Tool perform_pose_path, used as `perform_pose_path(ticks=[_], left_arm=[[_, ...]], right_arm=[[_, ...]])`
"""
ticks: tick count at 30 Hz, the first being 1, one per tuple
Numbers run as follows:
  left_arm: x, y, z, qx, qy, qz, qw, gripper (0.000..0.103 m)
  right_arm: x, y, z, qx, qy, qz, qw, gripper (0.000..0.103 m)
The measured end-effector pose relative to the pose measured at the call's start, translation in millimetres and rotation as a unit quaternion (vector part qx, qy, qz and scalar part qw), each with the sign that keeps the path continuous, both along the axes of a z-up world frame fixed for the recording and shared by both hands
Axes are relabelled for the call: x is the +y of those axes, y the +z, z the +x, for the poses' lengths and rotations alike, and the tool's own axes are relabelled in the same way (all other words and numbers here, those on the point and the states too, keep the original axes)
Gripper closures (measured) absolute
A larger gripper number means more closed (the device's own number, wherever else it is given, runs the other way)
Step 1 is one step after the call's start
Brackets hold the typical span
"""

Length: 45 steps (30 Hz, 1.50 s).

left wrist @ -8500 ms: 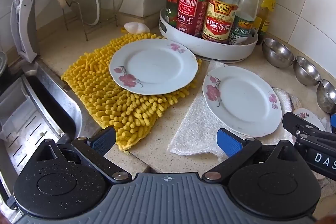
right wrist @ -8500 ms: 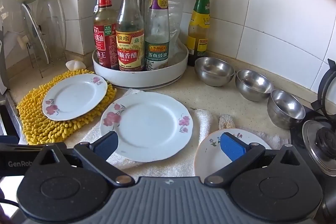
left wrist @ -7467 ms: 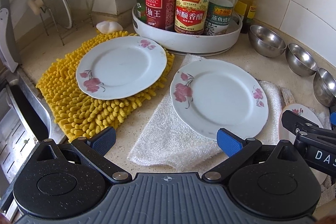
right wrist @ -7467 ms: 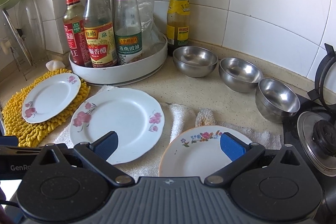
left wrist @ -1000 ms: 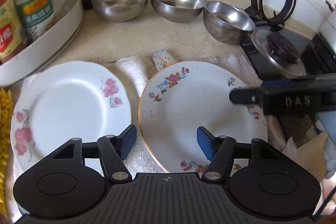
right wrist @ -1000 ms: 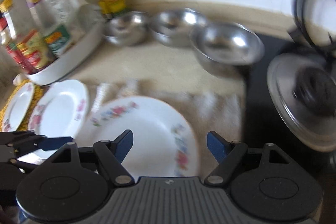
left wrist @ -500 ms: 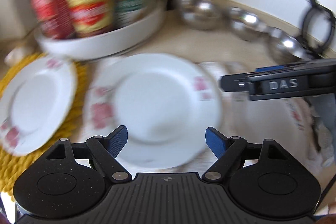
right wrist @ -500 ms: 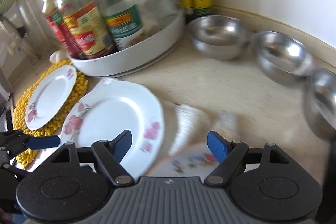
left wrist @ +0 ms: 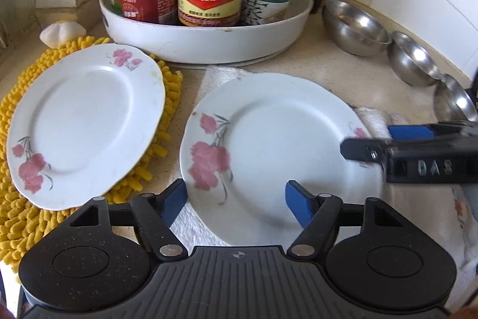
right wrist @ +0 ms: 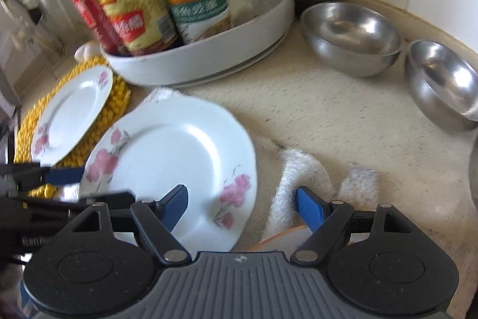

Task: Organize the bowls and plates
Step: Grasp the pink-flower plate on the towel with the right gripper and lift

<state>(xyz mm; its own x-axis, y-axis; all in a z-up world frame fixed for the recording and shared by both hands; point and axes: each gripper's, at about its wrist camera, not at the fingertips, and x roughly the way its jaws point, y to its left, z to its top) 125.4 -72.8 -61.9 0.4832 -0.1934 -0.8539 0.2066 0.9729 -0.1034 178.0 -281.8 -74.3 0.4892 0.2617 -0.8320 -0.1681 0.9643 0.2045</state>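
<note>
Both grippers have swung away from the stove side and the gold-rimmed flowered plate, back toward the bottle tray, since a second ago. Now the left gripper (left wrist: 236, 201) hangs over the near rim of the white round plate with pink flowers (left wrist: 269, 145), which lies flat on a white terry towel (left wrist: 194, 224) on the speckled beige tabletop (right wrist: 343, 115). Its blue-padded fingers (left wrist: 294, 204) have just been closing a little, yet they stand apart, one off the plate's left edge and one above its near part, pressing on nothing. At the right of that plate, the right gripper (right wrist: 240, 205) enters the left wrist view from the side; its fingers are likewise spread and empty, one above the plate's right rim, the other over the towel.

Left of the left fingers, a second pink-flowered plate (left wrist: 80, 124) rests on a yellow chenille mat (left wrist: 21, 217). Ahead of both stands a white round tray of sauce bottles (left wrist: 209, 41). Ahead and right of the right fingers, well apart from them, two stainless steel bowls (right wrist: 349, 38) sit side by side along the tiled wall.
</note>
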Motion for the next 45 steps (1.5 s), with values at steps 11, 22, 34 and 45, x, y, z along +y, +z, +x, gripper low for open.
perform_pose_path(ticks=[11,22,34,45], left_arm=[[2.0,-1.9,9.3,-0.018,0.035,-0.006,0.9992,0.029],[0.3,-0.3,3.7,-0.022,0.037,0.001,0.9991,0.033],[5.5,2.3,-6.3,-0.013,0.028,-0.01,0.9995,0.036],[2.8,2.6,-12.2,-0.01,-0.004,-0.008,0.9999,0.03]], right_arm=[[6.2,-4.5,1.9,0.002,0.012,-0.009,1.0,0.009],[4.7,2.2,-0.1,0.001,-0.001,0.054,0.999,0.019],[-6.7,14.7,-10.7,-0.004,-0.007,0.075,0.997,0.02],[0.6,8.8,-15.9,-0.008,0.012,0.076,0.997,0.016]])
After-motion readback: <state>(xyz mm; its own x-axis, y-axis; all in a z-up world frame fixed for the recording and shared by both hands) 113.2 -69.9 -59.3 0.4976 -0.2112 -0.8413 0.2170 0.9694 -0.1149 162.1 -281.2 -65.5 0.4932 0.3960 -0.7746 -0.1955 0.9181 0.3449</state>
